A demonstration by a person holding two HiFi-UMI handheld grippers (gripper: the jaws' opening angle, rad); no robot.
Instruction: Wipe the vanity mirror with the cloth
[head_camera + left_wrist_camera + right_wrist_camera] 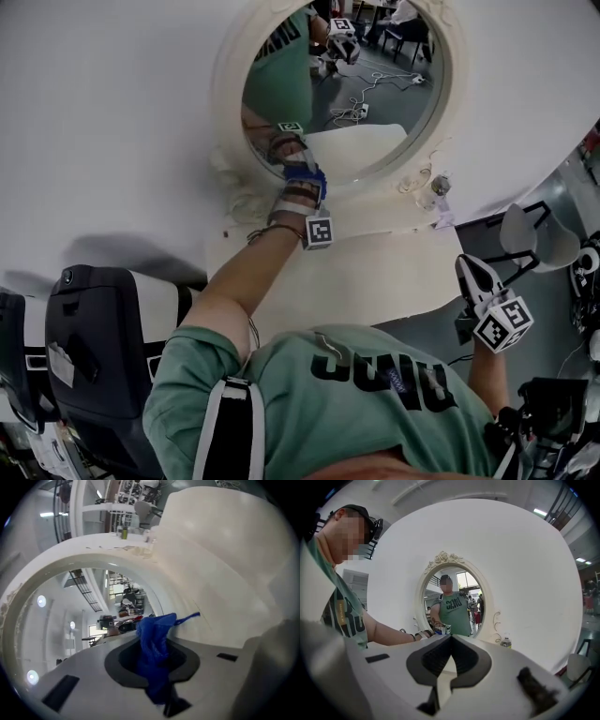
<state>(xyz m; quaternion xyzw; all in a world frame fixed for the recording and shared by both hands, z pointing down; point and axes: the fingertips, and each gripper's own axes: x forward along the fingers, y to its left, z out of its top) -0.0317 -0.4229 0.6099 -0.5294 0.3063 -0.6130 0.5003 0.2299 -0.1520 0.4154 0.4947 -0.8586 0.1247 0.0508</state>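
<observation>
The round vanity mirror (370, 89) in a cream carved frame (228, 84) stands at the back of a white table. My left gripper (304, 176) is shut on a blue cloth (309, 180) and presses it on the lower left of the glass, near the frame. In the left gripper view the cloth (152, 632) is bunched between the jaws of the left gripper (155, 654), with the glass (65, 620) just ahead. My right gripper (468, 266) hangs off the table's right edge, away from the mirror, shut and holding nothing. The right gripper (450, 640) faces the mirror (452, 597) from a distance.
A small clear bottle (439, 187) stands on the white table (384, 272) to the right of the frame. A black and white chair (103, 328) is at the left. A white lamp-like stand (536, 236) is beyond the table at the right.
</observation>
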